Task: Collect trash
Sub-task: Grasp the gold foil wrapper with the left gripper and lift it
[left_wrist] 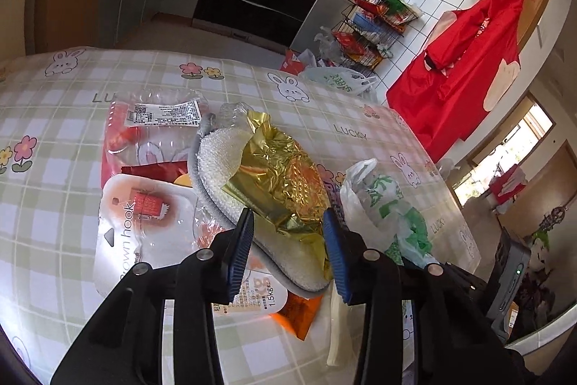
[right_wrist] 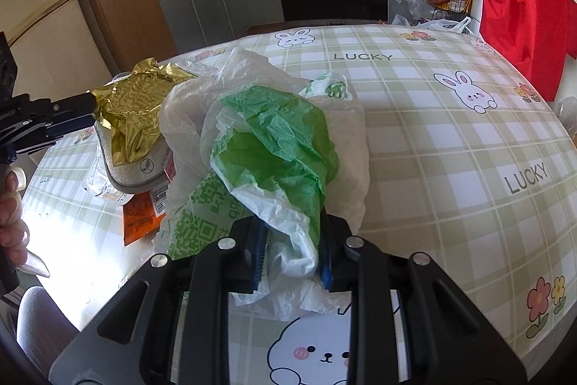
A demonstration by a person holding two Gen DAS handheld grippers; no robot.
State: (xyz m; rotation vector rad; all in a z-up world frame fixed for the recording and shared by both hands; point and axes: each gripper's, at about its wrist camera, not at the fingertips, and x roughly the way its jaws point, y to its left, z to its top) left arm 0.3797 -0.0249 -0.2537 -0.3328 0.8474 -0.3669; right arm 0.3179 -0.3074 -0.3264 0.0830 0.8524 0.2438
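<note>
A crumpled gold foil wrapper (left_wrist: 285, 183) lies on a grey-white scrubbing pad (left_wrist: 230, 168) amid a trash pile on the checked tablecloth (left_wrist: 72, 103). My left gripper (left_wrist: 288, 233) is open, its blue pads on either side of the foil's near end; it also shows in the right wrist view (right_wrist: 77, 112) beside the foil (right_wrist: 130, 110). My right gripper (right_wrist: 292, 251) is shut on a white-and-green plastic bag (right_wrist: 274, 139), which also shows in the left wrist view (left_wrist: 382, 201).
Clear plastic packaging with a red card (left_wrist: 144, 139), a white "hook" blister pack (left_wrist: 144, 219) and an orange wrapper (left_wrist: 299, 313) lie under the pad. The table's right edge (left_wrist: 468, 240) is close. A wire rack (left_wrist: 375, 24) and red apron (left_wrist: 465, 71) stand beyond.
</note>
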